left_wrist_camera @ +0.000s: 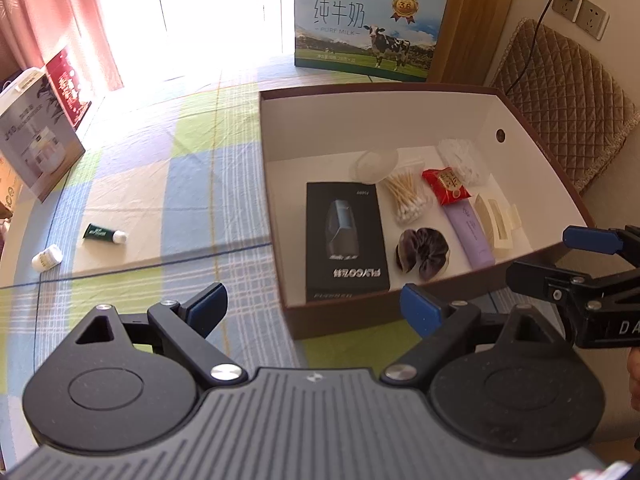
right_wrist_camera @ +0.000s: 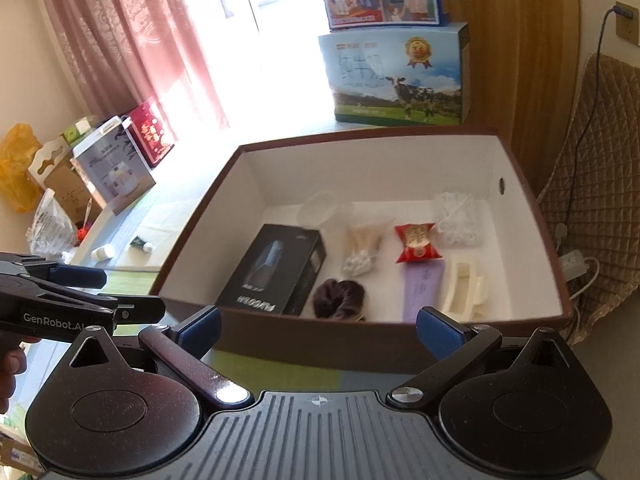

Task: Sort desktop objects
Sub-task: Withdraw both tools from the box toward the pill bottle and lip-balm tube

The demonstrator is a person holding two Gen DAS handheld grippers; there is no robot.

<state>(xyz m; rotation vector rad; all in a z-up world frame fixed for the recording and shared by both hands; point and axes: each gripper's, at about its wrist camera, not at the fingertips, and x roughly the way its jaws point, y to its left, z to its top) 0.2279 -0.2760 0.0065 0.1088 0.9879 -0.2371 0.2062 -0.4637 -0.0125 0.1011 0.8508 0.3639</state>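
Observation:
A brown box [left_wrist_camera: 276, 216] with a white inside stands on the checked tablecloth; it also shows in the right wrist view [right_wrist_camera: 192, 252]. It holds a black carton [left_wrist_camera: 346, 240], cotton swabs [left_wrist_camera: 408, 196], a red packet [left_wrist_camera: 446, 186], a purple tube [left_wrist_camera: 470, 236], a dark scrunchie [left_wrist_camera: 424, 254] and a cream clip [left_wrist_camera: 496, 220]. A green tube [left_wrist_camera: 105, 235] and a small white bottle [left_wrist_camera: 47, 258] lie on the cloth to the left. My left gripper [left_wrist_camera: 316, 312] is open and empty before the box. My right gripper [right_wrist_camera: 318, 332] is open and empty at the box's near wall.
A milk carton box [left_wrist_camera: 368, 26] stands behind the brown box. Product boxes [left_wrist_camera: 38, 136] stand at the far left by the pink curtain. A quilted chair cushion [left_wrist_camera: 560, 92] and wall sockets are on the right.

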